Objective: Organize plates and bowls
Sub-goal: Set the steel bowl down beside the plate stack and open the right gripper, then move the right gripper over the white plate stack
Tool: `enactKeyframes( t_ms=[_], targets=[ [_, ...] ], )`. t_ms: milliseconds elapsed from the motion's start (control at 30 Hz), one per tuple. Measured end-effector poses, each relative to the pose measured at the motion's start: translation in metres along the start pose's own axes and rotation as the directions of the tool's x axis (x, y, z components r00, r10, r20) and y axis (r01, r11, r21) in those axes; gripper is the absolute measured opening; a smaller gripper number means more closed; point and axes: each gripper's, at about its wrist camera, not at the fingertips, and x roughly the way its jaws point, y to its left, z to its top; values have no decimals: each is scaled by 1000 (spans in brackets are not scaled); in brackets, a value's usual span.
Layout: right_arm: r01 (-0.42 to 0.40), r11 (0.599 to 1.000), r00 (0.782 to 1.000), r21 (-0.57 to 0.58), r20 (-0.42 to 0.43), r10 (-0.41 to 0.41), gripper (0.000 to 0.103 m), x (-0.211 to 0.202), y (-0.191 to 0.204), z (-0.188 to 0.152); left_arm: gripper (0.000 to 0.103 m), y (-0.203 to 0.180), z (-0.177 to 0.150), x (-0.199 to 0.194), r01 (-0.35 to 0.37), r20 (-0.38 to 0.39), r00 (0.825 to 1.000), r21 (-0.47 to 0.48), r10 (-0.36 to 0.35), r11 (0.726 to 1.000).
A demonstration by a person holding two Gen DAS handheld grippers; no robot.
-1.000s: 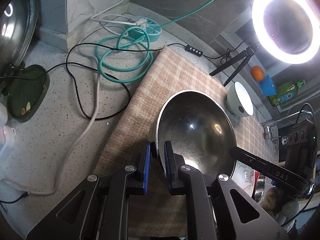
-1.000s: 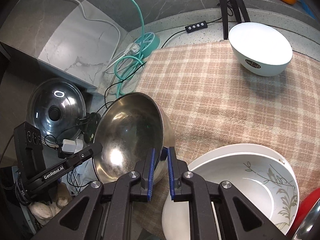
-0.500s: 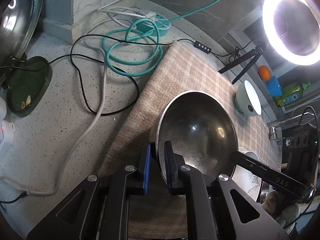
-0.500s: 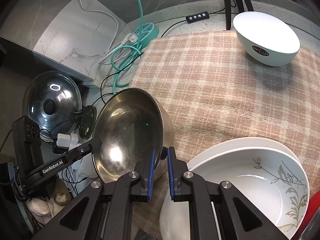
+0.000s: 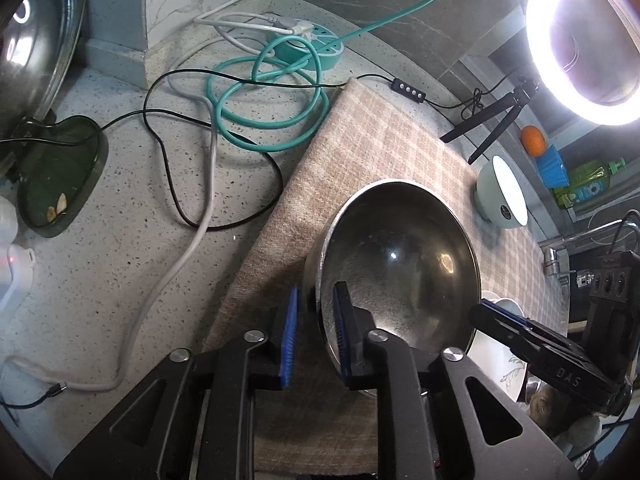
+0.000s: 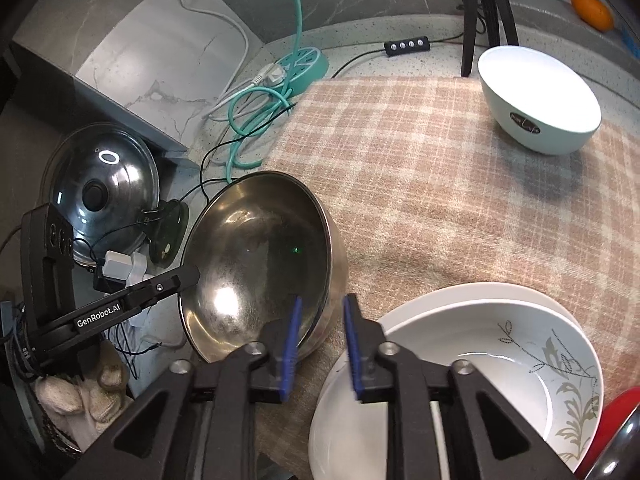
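Observation:
A steel bowl point(image 5: 396, 272) point(image 6: 260, 264) rests, tipped a little, on the plaid cloth point(image 5: 360, 152) point(image 6: 440, 200). My left gripper point(image 5: 316, 332) straddles its near rim, jaws opening, with a gap between the blue pads and the metal. My right gripper point(image 6: 320, 340) straddles the opposite rim the same way, jaws opening and pads off the bowl. Each gripper's tip shows in the other view at the bowl's edge. Stacked white bowls point(image 6: 460, 380) point(image 5: 500, 364) with a leaf pattern sit just right of the steel bowl. A mint bowl point(image 6: 536, 100) point(image 5: 500, 192) stands at the cloth's far side.
Teal, black and white cables point(image 5: 260, 92) and a round teal power strip point(image 6: 304, 64) lie on the counter left of the cloth. A pot lid point(image 6: 100, 184), a dark green dish point(image 5: 56, 176), a lit ring light point(image 5: 588, 40) on a tripod and an orange point(image 6: 592, 10) stand around.
Both grippers' jaws, which pinched the steel bowl's rim, have parted from it. The bowl has barely moved on the cloth.

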Motion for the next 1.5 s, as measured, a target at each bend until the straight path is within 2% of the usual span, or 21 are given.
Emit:
enactKeyframes(
  t_ms=[33,67,200,400,533,733,800,833,867,933,1067,1200,1300,1333,1433,1500],
  targets=[
    [7,1000,1000,-4,13,-7,32,-3,0,0,18,0,0,-2,-7,8,1000,1,7,1000],
    [10,1000,1000,-5,22,-10,33,-5,0,-1,18,0,0,-5,-17,19,1000,4,17,1000],
    [-10,1000,998,10,56,10,33,-22,-3,-2,18,1,2,-22,-30,71,997,-3,30,1000],
    [-31,1000,984,-4,175,31,33,-68,-8,-15,18,-13,1,-56,-21,176,984,30,16,999],
    [-24,1000,968,-19,250,28,37,-100,-17,-32,18,-36,-7,-70,-18,227,974,91,-3,996],
    [46,999,938,-10,343,-40,38,-144,-49,-61,18,-84,-28,-75,26,250,965,219,-81,975],
    [36,999,936,17,351,-40,39,-156,-67,-70,18,-101,-38,-67,51,227,968,256,-111,965],
    [27,999,935,31,352,-37,43,-163,-77,-76,18,-109,-43,-63,73,207,969,272,-132,960],
    [36,998,934,49,355,-51,51,-170,-87,-82,18,-117,-47,-57,90,187,971,289,-148,953],
    [80,993,923,82,370,-105,58,-181,-104,-93,18,-134,-54,-48,110,157,973,322,-168,940],
    [191,965,903,179,354,-244,58,-197,-139,-112,18,-167,-68,-26,176,68,974,370,-215,912],
    [212,936,898,282,321,-301,58,-208,-177,-128,18,-202,-83,-6,230,-21,969,428,-245,874],
    [190,926,907,327,302,-293,56,-209,-200,-138,18,-227,-101,12,292,-115,956,454,-270,842],
    [189,922,909,337,295,-294,52,-209,-206,-142,18,-236,-106,18,306,-143,952,459,-271,834],
    [180,913,918,366,270,-290,40,-205,-220,-151,18,-253,-119,36,330,-205,943,468,-263,820],
    [173,908,925,382,253,-283,37,-203,-228,-158,18,-260,-126,44,340,-235,937,457,-257,822]
  ],
)
